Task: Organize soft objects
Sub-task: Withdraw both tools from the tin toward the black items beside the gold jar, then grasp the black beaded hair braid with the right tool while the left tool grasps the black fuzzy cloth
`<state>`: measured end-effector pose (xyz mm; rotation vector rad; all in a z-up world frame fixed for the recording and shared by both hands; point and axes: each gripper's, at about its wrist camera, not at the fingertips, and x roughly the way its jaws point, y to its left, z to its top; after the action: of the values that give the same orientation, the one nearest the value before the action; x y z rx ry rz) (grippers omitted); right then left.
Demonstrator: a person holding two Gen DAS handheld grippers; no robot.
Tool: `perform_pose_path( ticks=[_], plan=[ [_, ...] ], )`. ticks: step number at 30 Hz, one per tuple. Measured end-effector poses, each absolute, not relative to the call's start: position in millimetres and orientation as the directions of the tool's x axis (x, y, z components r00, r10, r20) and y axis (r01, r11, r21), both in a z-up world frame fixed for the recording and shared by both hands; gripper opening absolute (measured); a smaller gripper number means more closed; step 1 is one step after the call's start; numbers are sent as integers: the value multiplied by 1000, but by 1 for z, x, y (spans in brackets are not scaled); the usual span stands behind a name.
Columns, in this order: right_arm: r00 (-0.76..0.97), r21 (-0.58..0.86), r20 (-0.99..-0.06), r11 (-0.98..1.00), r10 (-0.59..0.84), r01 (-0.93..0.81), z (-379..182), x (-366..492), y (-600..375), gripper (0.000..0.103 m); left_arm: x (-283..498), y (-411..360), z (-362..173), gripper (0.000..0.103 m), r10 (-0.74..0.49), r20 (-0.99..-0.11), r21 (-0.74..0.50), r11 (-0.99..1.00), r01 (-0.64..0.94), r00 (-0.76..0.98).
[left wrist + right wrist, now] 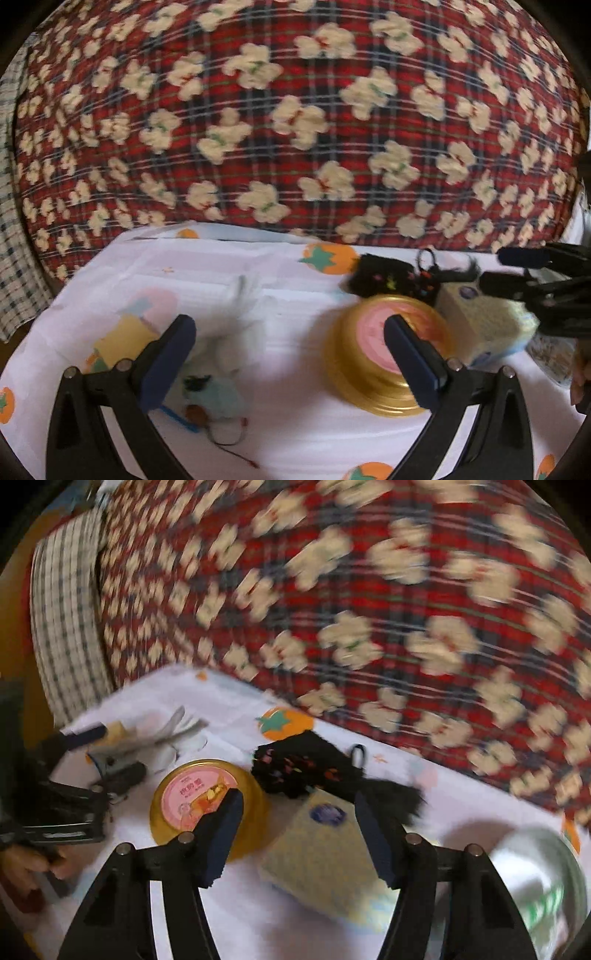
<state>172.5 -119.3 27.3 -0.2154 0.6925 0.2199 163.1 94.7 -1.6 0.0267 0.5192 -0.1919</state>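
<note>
A pale blue and white plush toy (218, 369) lies on the white fruit-print cloth (280, 284), just beside the left finger of my open left gripper (291, 354). A gold tin with a pink lid (373, 354) stands beside its right finger. A black knitted piece with tassels (295, 771) lies behind the tin. A cream sponge-like block with a blue sticker (325, 856) lies between the fingers of my open right gripper (299, 830). The right gripper also shows in the left wrist view (539, 280), over the block (480, 325). The left gripper also shows in the right wrist view (107, 753).
A red plaid quilt with cream bears (295, 122) rises right behind the cloth. A checked fabric (62, 620) hangs at the left. A yellow card (122, 343) lies left of the plush. A round metal container (546, 886) sits at the right. A thin red cord (229, 439) trails near the plush.
</note>
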Motion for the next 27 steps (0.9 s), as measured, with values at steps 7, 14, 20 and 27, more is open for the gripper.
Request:
perform_pose_path(
  ticks=[7,14,20,27],
  plan=[
    [658,-110,-737,932,156,-345,11,232,-86,49,167,117,5,103,-162,-496,-76,987,143,853],
    [580,-91,-802,930,143,-356,-2,258,-91,40,168,121,7,103,-154,-500,-80,988,131,852],
    [547,-121,-833,936,86,-332,-17,270,-97,40,165,120,9,103,-152,-491,-72,988,134,858],
    [539,-157,-841,931,49,-330,-30,295,-93,40,167,118,6,103,-153,-504,-72,988,136,850]
  ],
)
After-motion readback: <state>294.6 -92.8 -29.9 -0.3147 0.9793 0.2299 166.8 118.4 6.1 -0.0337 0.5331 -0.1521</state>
